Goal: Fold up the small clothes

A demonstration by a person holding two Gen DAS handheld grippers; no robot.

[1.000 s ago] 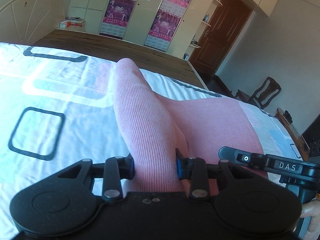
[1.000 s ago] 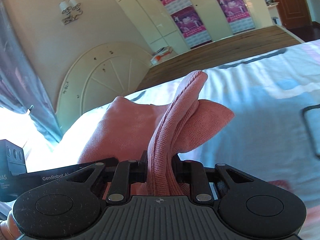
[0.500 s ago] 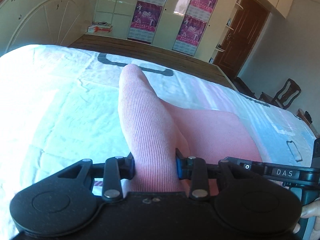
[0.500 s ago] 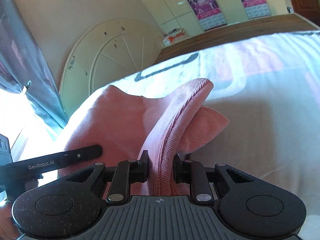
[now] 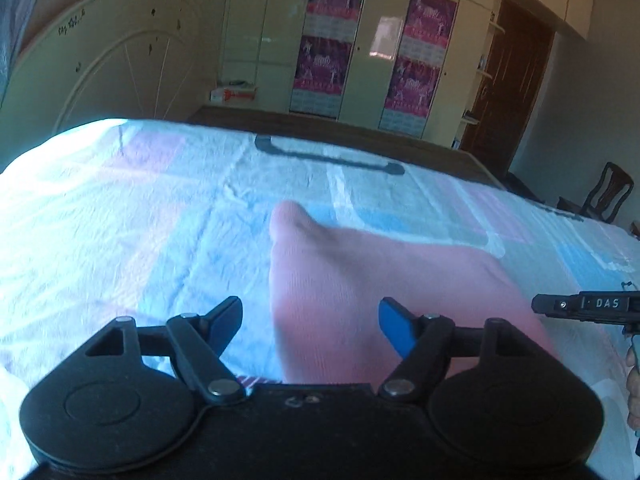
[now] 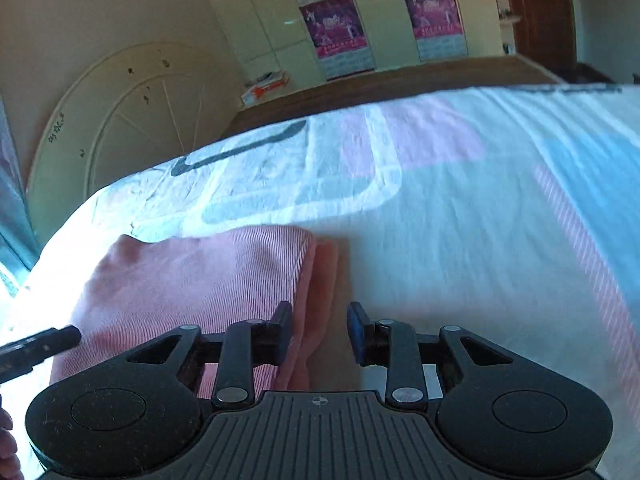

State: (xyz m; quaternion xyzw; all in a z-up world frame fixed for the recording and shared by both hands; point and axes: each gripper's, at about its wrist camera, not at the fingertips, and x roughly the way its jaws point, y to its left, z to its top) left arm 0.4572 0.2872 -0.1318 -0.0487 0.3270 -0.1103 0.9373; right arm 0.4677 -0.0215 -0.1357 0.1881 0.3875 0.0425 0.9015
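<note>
L gripper (image 5: 310, 320): I've got the jaws wide apart, they've just been opening. Pink knit garment (image 5: 360, 288) sits between them but neither pad presses it; gap on both sides, blue pad on the right side clear of the cloth. Garment's corner pokes up a bit just ahead of the jaws, the rest spreads flat to the right on the bed sheet (image 5: 140, 216).

R gripper (image 6: 318, 330): jaws parted too, just been opening, tho less wide than the L. Folded right edge of the garment (image 6: 192, 280) runs up between the pads; left pad is right at the cloth, can't tell if it touches, right pad stands off w/ sheet (image 6: 460, 248) showing beside it. Nothing clamped, so far as I see.

Outward: from the R cam the garment lies as a flat doubled rectangle, layered edge stacked on its right side, far edge straight across. Tip of the L gripper's finger comes in low at left, over the cloth. From the L cam the R gripper's finger, marked DAS, shows at far right.

Sheet is white w/ pale blue and pink blocks and dark outlines. Beyond the bed: wood floor (image 5: 320, 128), cream wardrobe (image 5: 360, 40) w/ purple posters (image 5: 336, 32), arched headboard panel (image 5: 120, 60) against the wall, brown door (image 5: 516, 80), wooden chair (image 5: 600, 196) at right.
</note>
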